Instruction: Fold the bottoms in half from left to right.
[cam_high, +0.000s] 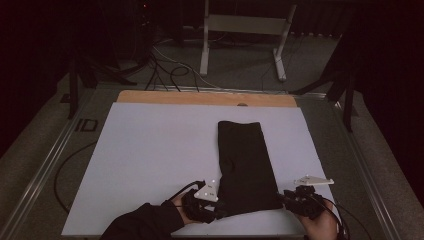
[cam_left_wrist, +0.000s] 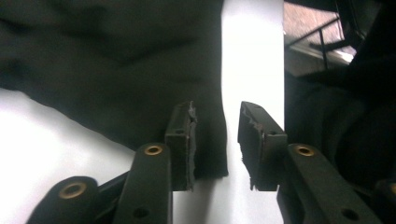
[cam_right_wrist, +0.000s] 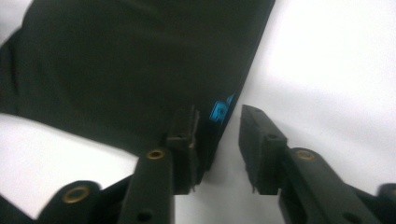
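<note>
A dark cloth, folded into a long strip, lies flat on the white sheet that covers the table, right of the middle, its long side running away from the person and its near end between the two grippers. No container is on the table. The left gripper sits at the cloth's near left corner; in the left gripper view its jaws stand partly open, with the cloth's corner lying between them and the pads not pressing on it. The right gripper sits at the near right corner; in the right gripper view its jaws are likewise partly open, the cloth's edge in the gap but not gripped, and a small blue tag shows at that edge just ahead of the pads. A dark sleeve comes in behind the left gripper. Past the sheet's far side a strip of bare wooden tabletop shows. Beyond the table, on the floor, stand a pale metal frame and loose black cables; nothing lies on the cloth or beside it on the sheet.
</note>
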